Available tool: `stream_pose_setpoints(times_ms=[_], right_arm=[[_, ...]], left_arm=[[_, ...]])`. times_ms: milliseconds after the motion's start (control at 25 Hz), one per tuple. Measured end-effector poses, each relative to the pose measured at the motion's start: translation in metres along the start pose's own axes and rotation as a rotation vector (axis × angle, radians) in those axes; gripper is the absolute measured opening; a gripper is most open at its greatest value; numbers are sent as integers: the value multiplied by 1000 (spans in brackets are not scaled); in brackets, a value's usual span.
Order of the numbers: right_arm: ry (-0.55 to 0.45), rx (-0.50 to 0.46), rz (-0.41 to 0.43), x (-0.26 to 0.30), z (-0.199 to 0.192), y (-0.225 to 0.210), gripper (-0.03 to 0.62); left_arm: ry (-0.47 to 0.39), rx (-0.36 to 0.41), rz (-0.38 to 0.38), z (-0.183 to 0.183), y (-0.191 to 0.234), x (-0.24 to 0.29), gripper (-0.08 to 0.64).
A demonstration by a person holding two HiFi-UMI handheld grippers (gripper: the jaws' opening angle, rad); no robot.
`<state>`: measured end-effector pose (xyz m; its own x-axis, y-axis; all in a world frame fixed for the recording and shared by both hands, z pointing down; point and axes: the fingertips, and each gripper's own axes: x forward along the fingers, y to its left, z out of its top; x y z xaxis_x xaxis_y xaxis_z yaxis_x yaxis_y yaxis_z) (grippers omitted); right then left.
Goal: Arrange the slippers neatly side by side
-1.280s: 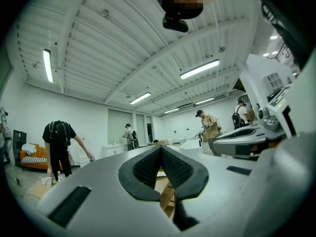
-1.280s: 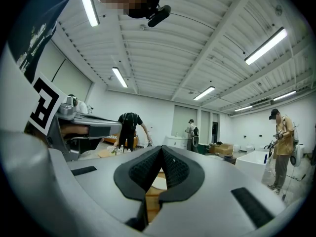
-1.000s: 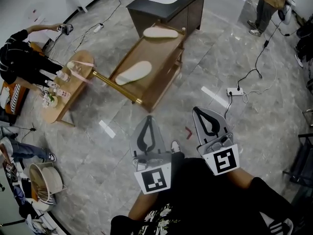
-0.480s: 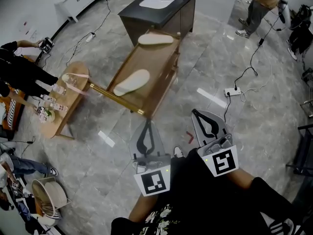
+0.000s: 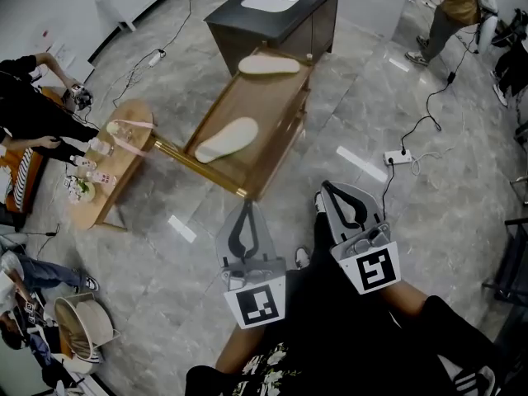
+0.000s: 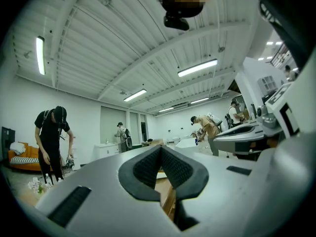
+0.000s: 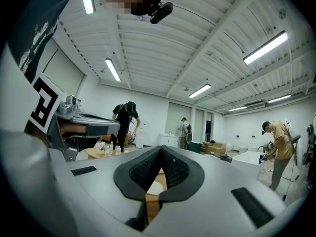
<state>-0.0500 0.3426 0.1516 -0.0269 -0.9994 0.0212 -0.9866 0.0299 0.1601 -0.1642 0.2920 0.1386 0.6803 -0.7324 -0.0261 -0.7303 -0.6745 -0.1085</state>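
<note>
1. both slippers lie on the wooden table (image 5: 268, 97), well apart from each other. the near slipper (image 5: 226, 139) is by the table's middle. the far slipper (image 5: 269, 64) is at the table's far end.
2. the near slipper lies slanted on the table. the far slipper lies across it. they do not line up.
3. the left gripper (image 5: 245, 221) and the right gripper (image 5: 342, 200) are both in front of the table's near corner, not touching it.
4. the left gripper looks closer to the near slipper, so i think it should go first.
5. both pairs of jaws are pressed together with nothing in them.
6. each gripper has a black and white square pattern. i see no words to read.
</note>
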Motion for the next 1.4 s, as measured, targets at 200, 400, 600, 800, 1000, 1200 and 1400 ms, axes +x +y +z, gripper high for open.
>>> stream_pose_setpoints(times_ms=[200,400,600,800,1000,1200,1400], right_arm=[[-10,-3,19,25,3,-14,-9],[-14,2,43,50,-2,-30,-8],[-33,-3,78,80,0,-50,-8],[-32,11,126,114,-5,-70,-8],[-40,10,194,148,-3,-80,-8],[-35,11,251,178,-5,-97,-9],[-94,19,300,200,9,-113,-9]], left_arm=[[-3,23,12,4,5,23,-8],[-2,31,35,3,7,48,-8],[-10,34,81,5,15,78,-8],[12,40,126,2,19,111,-8],[33,43,184,0,30,138,-8],[16,24,231,8,33,165,-8],[20,38,284,13,35,188,-8]])
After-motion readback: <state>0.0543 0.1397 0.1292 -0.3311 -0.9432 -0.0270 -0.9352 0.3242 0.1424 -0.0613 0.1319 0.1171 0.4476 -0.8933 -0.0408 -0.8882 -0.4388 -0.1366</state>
